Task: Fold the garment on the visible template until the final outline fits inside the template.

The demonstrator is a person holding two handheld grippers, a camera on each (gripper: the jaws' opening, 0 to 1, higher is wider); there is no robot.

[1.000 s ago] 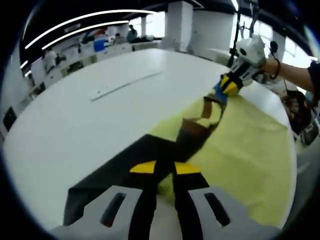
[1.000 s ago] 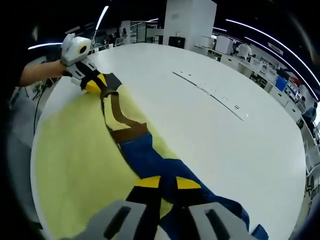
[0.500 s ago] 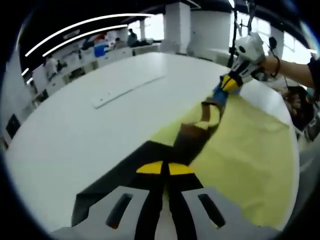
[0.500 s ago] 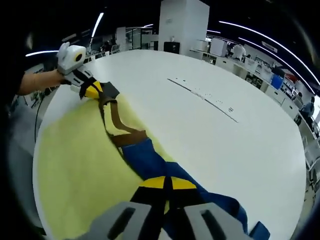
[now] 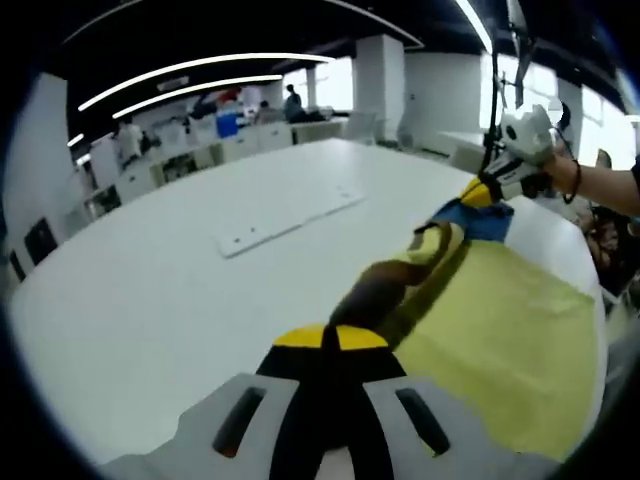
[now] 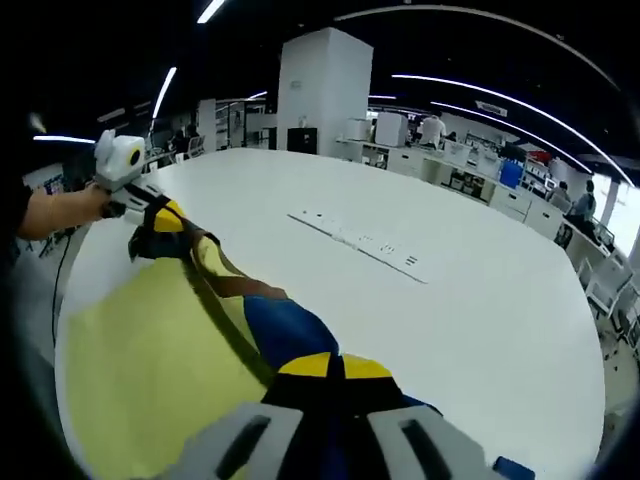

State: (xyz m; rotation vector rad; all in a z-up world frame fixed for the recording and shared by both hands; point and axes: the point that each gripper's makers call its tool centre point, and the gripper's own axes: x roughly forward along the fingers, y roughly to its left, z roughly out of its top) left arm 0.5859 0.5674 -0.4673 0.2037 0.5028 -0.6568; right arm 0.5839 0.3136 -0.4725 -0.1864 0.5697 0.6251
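1. Left gripper [image 5: 331, 338]: jaws clenched together, yellow tips meeting, pinching one end of the garment [image 5: 400, 285]. In the right gripper view it sits at the far end of the cloth [image 6: 152, 215], held by a hand [image 6: 88, 205], also closed on fabric.
2. Right gripper [image 6: 341, 366]: jaws clenched, tips together, clamping the blue end of the garment [image 6: 280, 330]. In the left gripper view it is at the far end [image 5: 487, 190], gripping the blue part, with the person's hand [image 5: 560, 175] behind it.
3. Garment: stretched as a narrow band between the two grippers, raised off the white table [image 5: 170, 290]. Brown and tan section nearer the left gripper, blue section nearer the right gripper.
4. Template: yellow sheet [image 5: 500, 340] lying flat on the table, below and to one side of the stretched garment. In the right gripper view the template [image 6: 140, 370] lies on the person's side of the garment, its shadow running along the sheet's edge.
5. Garment hangs along the template's table-centre edge; cannot tell how much of it touches the sheet.
6. Long white strip [image 5: 290, 212] flat on the table, well apart from the garment, on the far side from the template; same strip in the right gripper view [image 6: 355, 243].
7. Beyond the table: office desks and a white pillar [image 6: 320, 95].
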